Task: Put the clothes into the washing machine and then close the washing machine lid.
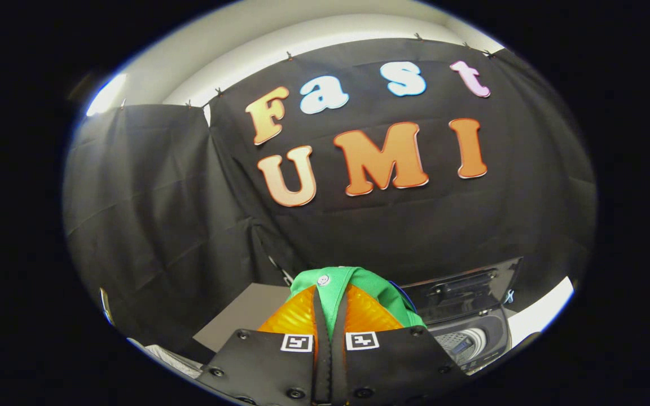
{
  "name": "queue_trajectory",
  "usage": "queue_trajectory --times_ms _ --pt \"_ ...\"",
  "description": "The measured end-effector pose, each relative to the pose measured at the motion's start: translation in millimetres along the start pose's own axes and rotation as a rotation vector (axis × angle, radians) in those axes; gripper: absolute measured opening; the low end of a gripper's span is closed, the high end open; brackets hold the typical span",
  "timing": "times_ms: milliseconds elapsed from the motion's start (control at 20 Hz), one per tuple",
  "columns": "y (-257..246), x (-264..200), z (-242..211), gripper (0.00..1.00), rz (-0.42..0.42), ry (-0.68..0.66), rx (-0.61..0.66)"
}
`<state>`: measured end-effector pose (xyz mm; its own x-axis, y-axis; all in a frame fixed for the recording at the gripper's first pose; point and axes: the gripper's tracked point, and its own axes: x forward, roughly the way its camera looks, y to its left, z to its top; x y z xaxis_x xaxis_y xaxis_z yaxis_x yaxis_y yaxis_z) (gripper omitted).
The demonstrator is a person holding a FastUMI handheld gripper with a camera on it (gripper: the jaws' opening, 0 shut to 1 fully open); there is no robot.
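At the bottom centre of the frame the gripper (329,316) has its two fingers drawn close together, pinching a fold of green garment (339,287) between them; the cloth bulges up above the fingertips and spills to the right. To the lower right, just beside and behind the cloth, the washing machine (471,332) stands with its dark lid (463,290) raised upright and its drum opening visible below. Black cloth wall (161,214) fills the background.
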<state>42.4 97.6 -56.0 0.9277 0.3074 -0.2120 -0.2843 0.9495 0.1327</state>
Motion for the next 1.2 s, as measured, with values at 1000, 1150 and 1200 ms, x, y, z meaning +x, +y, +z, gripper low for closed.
queue_trajectory --times_ms 1000,1150,1200 --pt "-255 -24 -27 0.08 -0.219 0.047 0.062" --pt "-272 -14 -55 0.08 -0.209 0.095 0.072" --pt "-277 -11 -63 0.08 -0.205 0.109 0.07"
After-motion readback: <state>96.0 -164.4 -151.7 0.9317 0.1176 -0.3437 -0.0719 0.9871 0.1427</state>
